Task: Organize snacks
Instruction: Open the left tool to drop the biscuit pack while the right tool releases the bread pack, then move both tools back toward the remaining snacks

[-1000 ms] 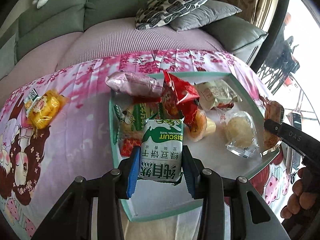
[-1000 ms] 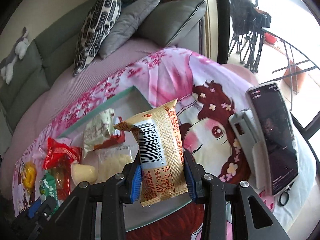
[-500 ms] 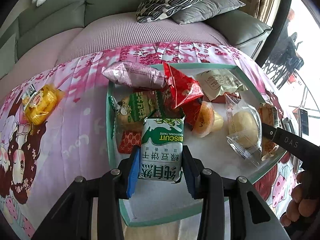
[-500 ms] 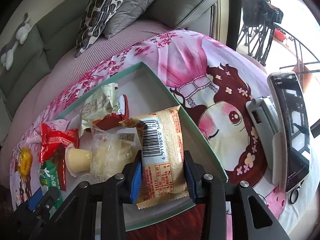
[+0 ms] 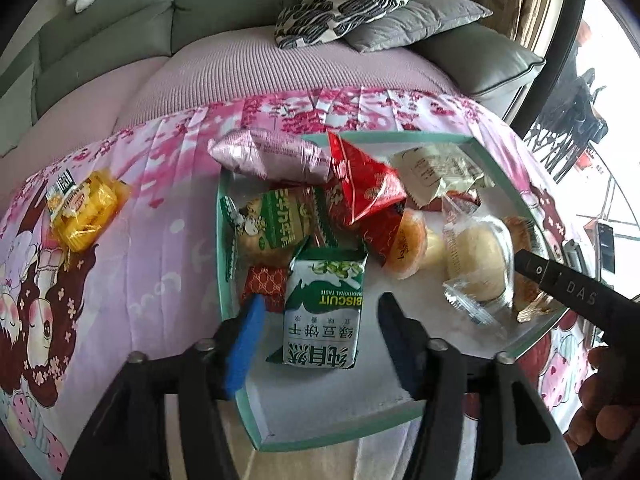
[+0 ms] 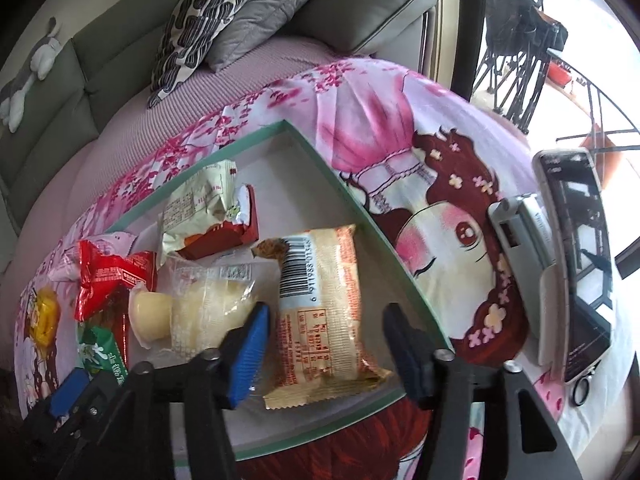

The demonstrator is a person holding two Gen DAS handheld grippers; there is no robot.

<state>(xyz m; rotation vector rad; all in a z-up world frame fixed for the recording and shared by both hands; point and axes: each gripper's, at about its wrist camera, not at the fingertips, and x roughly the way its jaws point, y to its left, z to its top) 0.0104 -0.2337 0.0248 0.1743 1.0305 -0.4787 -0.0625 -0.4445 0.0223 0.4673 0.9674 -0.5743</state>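
A: Left wrist view. Left claw (image 5: 318,334) has just been opening; the pads stand clear on both sides of the green biscuit pack (image 5: 322,312), which lies flat at centre frame inside the teal tray (image 5: 227,280). I read that as the drop-off step, done.

B: Next?

A: Back the claw out and go for the yellow snack (image 5: 82,210), alone on the pink cloth at left, well apart from the tray. The tray's left rim sits between the two, so the claw needs to lift over it.

B: Clutter?

A: A pile in the upper tray: pink foil pack (image 5: 272,156), red pouch (image 5: 366,184), clear-wrapped bun (image 5: 478,260). The other tool's black finger pokes in at right.

B: Right wrist view?

A: Same story. Right claw (image 6: 324,350) has just been opening too, gaps on both sides. The beige barcode pack (image 6: 320,304) lies in the tray, lower centre, close to the right rim.

B: Hazards?

A: A phone (image 6: 578,256) on its stand at the right edge of the frame. Keep clear on retreat.
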